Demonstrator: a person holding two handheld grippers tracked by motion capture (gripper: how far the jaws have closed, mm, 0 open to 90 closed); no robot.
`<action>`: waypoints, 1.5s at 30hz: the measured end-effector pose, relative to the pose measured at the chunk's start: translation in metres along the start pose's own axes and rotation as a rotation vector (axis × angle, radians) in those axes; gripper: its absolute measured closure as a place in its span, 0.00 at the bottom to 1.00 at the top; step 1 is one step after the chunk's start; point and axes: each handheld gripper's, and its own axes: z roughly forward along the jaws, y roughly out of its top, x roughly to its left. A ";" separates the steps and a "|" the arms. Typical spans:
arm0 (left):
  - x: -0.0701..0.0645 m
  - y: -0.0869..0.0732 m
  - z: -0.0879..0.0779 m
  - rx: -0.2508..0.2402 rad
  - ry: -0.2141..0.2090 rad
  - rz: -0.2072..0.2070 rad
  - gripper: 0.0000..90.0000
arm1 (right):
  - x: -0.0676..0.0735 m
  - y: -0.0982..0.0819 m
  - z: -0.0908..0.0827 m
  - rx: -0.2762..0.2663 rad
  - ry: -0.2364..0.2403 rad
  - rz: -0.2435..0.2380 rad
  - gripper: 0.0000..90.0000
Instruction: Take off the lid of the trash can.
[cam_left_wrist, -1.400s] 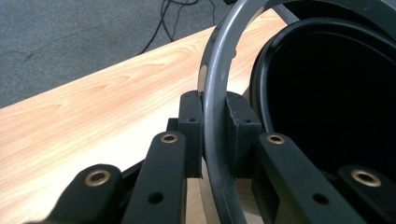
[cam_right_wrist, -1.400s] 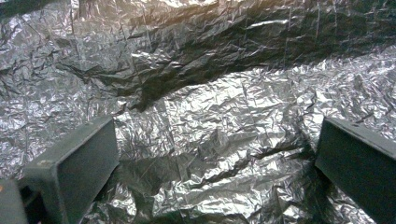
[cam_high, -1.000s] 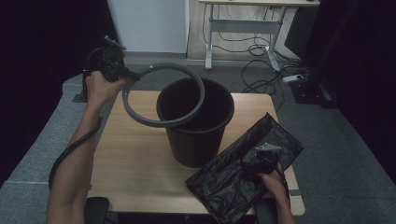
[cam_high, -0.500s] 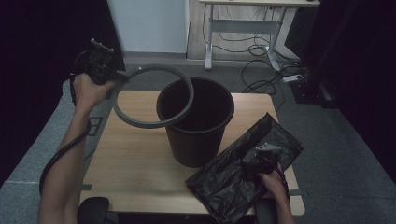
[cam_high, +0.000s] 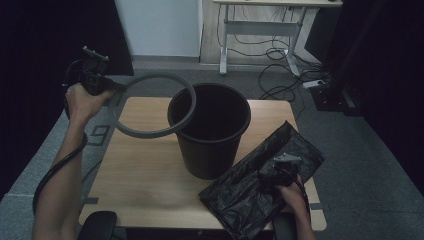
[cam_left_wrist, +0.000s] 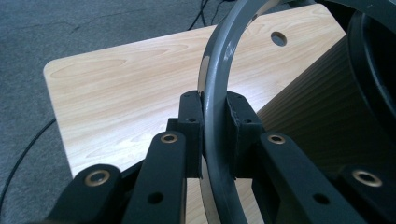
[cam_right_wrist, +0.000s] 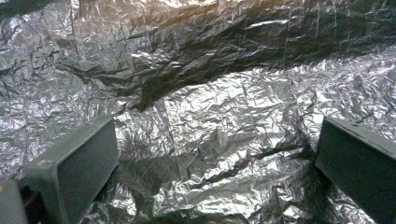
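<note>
Since the earlier frames, left gripper (cam_high: 116, 87) and the grey ring (cam_high: 152, 105) it carries have shifted away from the black bucket (cam_high: 209, 131), toward the table's left far corner; the ring, formerly lying over the bucket mouth, now overlaps only the bucket's left rim as seen from above. Right gripper (cam_high: 272, 172) has stayed where it was.

Left gripper: jaws clamped on the ring's band, one pad on either face, as the left gripper view (cam_left_wrist: 215, 135) shows; the ring (cam_left_wrist: 219, 70) is held off the surface, arching up and away from the jaws, with the bucket wall (cam_left_wrist: 327, 116) just to the right.

Right gripper: rests on the black plastic bag (cam_high: 260, 185), which lies crumpled and flat at the bucket's near right, touching its base and overhanging the table's near edge. In the right gripper view the jaws (cam_right_wrist: 210, 172) stand wide apart over the creased film (cam_right_wrist: 210, 93); nothing is pinched between them.

Surface: light wooden table (cam_high: 145, 175), rounded corners, with the bucket upright near its centre. Room: grey carpet floor, dark curtains to the bucket's left and right, a white panel and a white-legged desk (cam_high: 260, 35) with loose cables beyond it.

Count: one bucket, one ring, one bag, two grippers, one table.
</note>
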 end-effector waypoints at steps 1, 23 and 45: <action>0.003 -0.002 -0.002 -0.002 0.001 -0.005 0.86 | 0.000 0.000 0.000 0.000 0.000 0.000 0.00; 0.043 -0.036 -0.025 -0.018 0.042 -0.087 0.86 | 0.000 0.000 0.000 0.000 -0.002 0.001 0.00; 0.071 -0.068 -0.027 -0.014 0.063 -0.146 0.87 | 0.001 0.000 0.000 -0.001 -0.004 0.003 0.00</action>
